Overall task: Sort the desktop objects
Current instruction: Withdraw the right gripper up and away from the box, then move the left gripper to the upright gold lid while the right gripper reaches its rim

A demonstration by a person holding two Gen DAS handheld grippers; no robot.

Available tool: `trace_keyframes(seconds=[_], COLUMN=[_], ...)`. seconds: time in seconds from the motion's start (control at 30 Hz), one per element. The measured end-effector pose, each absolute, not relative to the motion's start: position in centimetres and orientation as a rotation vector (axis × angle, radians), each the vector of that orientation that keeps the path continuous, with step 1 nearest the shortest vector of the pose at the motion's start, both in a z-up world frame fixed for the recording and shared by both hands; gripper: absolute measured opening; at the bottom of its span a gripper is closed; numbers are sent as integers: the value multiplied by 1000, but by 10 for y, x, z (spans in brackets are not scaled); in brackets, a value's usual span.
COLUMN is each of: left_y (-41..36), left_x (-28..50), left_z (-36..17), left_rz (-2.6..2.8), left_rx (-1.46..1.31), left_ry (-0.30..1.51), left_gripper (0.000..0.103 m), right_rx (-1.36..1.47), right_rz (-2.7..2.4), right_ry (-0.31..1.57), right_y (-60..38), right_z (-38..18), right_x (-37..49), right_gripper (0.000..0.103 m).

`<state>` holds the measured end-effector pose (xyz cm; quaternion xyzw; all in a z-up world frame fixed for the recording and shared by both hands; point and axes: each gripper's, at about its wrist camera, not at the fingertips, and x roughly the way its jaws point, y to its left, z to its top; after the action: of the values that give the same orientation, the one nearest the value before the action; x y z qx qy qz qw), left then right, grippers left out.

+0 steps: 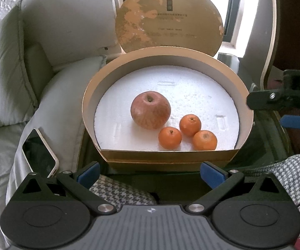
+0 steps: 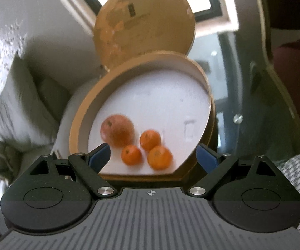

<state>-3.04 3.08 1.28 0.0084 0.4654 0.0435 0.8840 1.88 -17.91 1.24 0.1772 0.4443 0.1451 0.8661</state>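
bare foam (image 1: 191, 95) behind fruit, box wall (image 1: 166, 153) fronting, upright lid (image 1: 168, 20) behind

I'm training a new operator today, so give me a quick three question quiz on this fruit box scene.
1. How many tangerines lie in the round box?
2. True or false: the left tongs grip the apple.
3. Which object rests on the cushion left of the box: A phone, B mug, C book?

Key: 1. Three, clustered right of the apple. 2. False; both the left and the right tongs are open and empty. 3. A, the phone.
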Motion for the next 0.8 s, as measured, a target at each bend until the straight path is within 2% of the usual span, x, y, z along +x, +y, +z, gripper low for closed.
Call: trace_keyframes(seconds=[0.33,0.67,0.8], left_y=[44,72,84], left_x=[-35,-22,-10], left_z=[18,37,49], left_rz=[99,155,192], left_rx=[-11,-20,-15], left_ry=[948,903,868], left_gripper=[102,102,102], right_rx=[281,280,211], right_rz=[279,186,165], right_ry=[871,710,657], right_y=[-183,-211,-216], right_z=[32,60,71], right_x=[14,21,27], right_gripper=[93,93,97])
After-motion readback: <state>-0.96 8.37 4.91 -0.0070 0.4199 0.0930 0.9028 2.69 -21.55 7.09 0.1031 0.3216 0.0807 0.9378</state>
